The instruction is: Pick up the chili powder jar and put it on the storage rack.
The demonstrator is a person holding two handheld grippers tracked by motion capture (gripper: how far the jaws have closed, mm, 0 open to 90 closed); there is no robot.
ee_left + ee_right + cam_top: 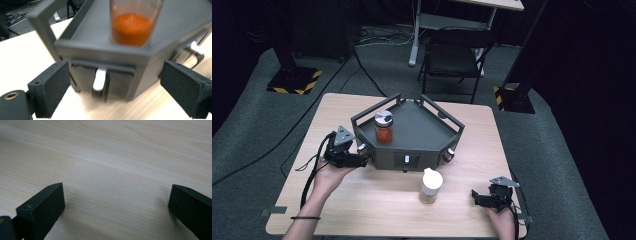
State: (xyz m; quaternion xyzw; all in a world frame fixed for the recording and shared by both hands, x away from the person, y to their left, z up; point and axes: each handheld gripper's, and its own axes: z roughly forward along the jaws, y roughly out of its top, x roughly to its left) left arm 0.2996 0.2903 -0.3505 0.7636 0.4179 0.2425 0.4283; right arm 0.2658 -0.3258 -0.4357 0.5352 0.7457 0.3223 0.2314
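Drawer handle (99,79) on the near left face of the grey cabinet (412,131) - that's my target, I tell the desk. It sits low on the drawer front, just above the table (362,210).

"And the left gripper?"

My left gripper (364,159) is level with that face, its jaws spread wide. The handle sits centred in the gap, but neither pad touches it, so nothing is grasped. I've lined it up that way, I'd say, so that closing would pinch the handle squarely.

"Right side?"

My right gripper (475,197) is parked at the table's near right corner, jaws released and empty, with bare wood under them (out of the way, I judge, until it's needed).

"Why is a jar on top?"

The orange-filled jar (383,127) stands upright on the cabinet's railed tray, near its left corner. The rail should keep it there if the cabinet is jogged. The white-capped jar (430,186) stands apart on the table, in front of the cabinet.

"Give me counts."

One cabinet and two jars. I count three drawer handles in the high view - left, front (406,160) and right (448,155). Two grippers, both open.
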